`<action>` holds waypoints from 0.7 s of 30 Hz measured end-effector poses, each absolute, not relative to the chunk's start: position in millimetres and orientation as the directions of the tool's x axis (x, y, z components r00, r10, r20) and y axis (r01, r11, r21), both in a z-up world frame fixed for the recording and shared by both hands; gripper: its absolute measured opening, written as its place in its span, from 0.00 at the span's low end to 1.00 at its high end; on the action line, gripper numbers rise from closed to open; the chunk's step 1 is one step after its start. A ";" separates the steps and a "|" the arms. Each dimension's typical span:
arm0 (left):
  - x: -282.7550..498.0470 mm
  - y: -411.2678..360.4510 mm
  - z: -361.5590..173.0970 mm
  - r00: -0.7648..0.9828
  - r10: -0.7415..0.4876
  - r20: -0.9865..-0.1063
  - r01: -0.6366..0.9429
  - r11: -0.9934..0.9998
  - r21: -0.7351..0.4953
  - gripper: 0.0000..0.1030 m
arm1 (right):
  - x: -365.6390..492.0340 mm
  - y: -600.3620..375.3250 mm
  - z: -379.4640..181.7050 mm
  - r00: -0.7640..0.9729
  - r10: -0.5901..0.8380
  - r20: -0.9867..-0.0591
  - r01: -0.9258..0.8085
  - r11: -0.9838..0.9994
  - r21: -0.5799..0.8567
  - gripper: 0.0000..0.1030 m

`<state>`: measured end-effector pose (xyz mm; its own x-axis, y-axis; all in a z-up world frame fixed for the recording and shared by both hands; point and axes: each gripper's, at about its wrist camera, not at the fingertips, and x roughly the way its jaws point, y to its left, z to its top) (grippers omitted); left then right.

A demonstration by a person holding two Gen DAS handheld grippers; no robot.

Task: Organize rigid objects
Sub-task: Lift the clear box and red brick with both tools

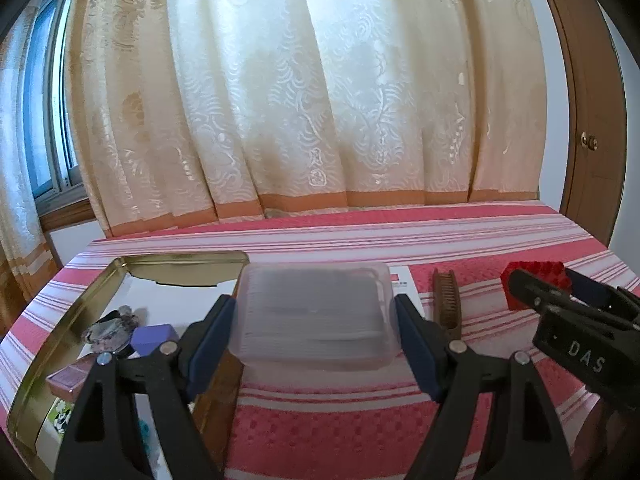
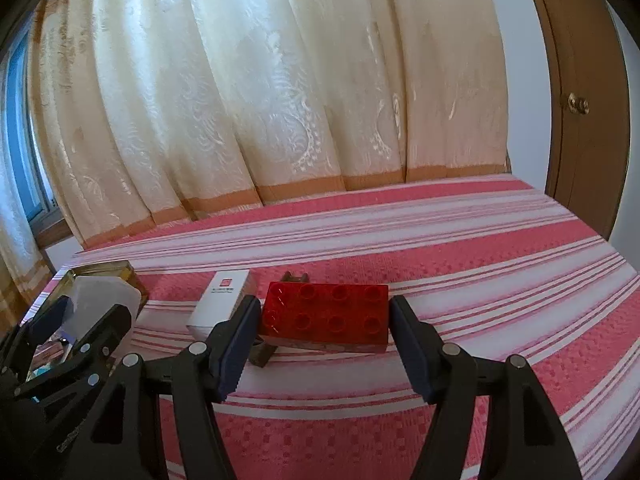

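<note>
Both grippers are mid-carry, the left gripper [image 1: 316, 328] clamped on a plastic box [image 1: 314, 316] and the right gripper [image 2: 324, 328] on a red brick [image 2: 326, 316]; next, release into the tin [image 1: 56, 332] at nine o'clock

We hold our left gripper [image 1: 316, 332], a black-framed tool with blue rubber pads, pointing forward and tilted gently downward. Its pads press the two sides of a translucent plastic box [image 1: 314, 316], one at nine o'clock of it and one at three o'clock, and the box is raised clear of the cloth. Our right gripper [image 2: 324, 340], of the same black and blue build, sits at three o'clock of the left one, angled likewise. Its pads clamp the short ends of a red studded plastic brick [image 2: 326, 314], lifted off the surface.
</note>
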<state>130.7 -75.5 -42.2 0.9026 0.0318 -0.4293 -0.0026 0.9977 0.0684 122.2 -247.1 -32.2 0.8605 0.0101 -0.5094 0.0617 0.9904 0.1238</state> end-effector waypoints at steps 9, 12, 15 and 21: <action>114.7 -68.7 -40.8 0.912 0.035 -0.408 -0.009 0.998 0.067 0.77 | 96.1 -240.2 -25.6 0.894 -0.009 -0.448 0.057 0.994 0.095 0.66; 110.1 -68.5 -40.0 0.917 0.037 -0.397 -0.008 0.997 0.074 0.77 | 90.7 -240.0 -24.3 0.903 -0.014 -0.429 0.061 0.993 0.096 0.66; 105.2 -68.3 -39.5 0.921 0.039 -0.388 -0.008 0.997 0.081 0.77 | 83.5 -238.3 -22.0 0.917 -0.018 -0.399 0.061 0.994 0.096 0.66; 92.1 -67.5 -37.3 0.934 0.047 -0.354 -0.014 0.995 0.094 0.77 | 72.6 -234.7 -18.2 0.935 -0.021 -0.353 0.056 0.994 0.089 0.66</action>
